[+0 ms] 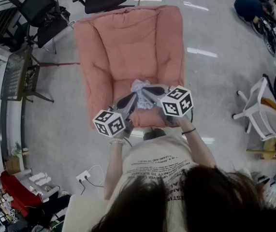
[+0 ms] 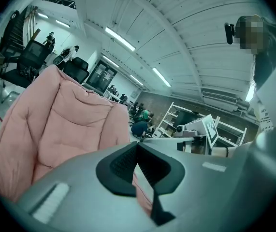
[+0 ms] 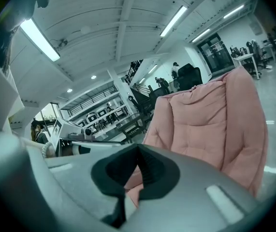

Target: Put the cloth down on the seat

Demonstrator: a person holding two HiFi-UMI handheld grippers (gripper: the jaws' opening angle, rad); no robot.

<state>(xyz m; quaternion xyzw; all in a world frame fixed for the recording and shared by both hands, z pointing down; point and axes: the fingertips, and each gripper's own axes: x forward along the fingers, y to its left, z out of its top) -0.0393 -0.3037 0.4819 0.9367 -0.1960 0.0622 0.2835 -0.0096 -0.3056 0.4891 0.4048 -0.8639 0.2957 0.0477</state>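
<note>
A pink padded armchair (image 1: 128, 37) stands in front of me. A small pale crumpled cloth (image 1: 138, 85) lies on its seat (image 1: 113, 88) near the front. My left gripper (image 1: 132, 97) is just at the cloth's near-left edge, jaws shut. My right gripper (image 1: 146, 90) is at its near-right edge, tips over the cloth's rim, jaws shut too. In the left gripper view the gripper (image 2: 138, 145) has its pads meeting, with the chair back (image 2: 65, 120) beyond. The right gripper view shows the same for that gripper (image 3: 138, 146) and chair (image 3: 210, 124). Neither view shows cloth pinched at the tips.
Black office chairs (image 1: 36, 8) stand behind the armchair. There is a dark metal rack (image 1: 19, 74) at the left and a white stool (image 1: 258, 105) at the right. A power strip (image 1: 83, 177) lies on the floor by my left. A person (image 1: 248, 6) crouches far right.
</note>
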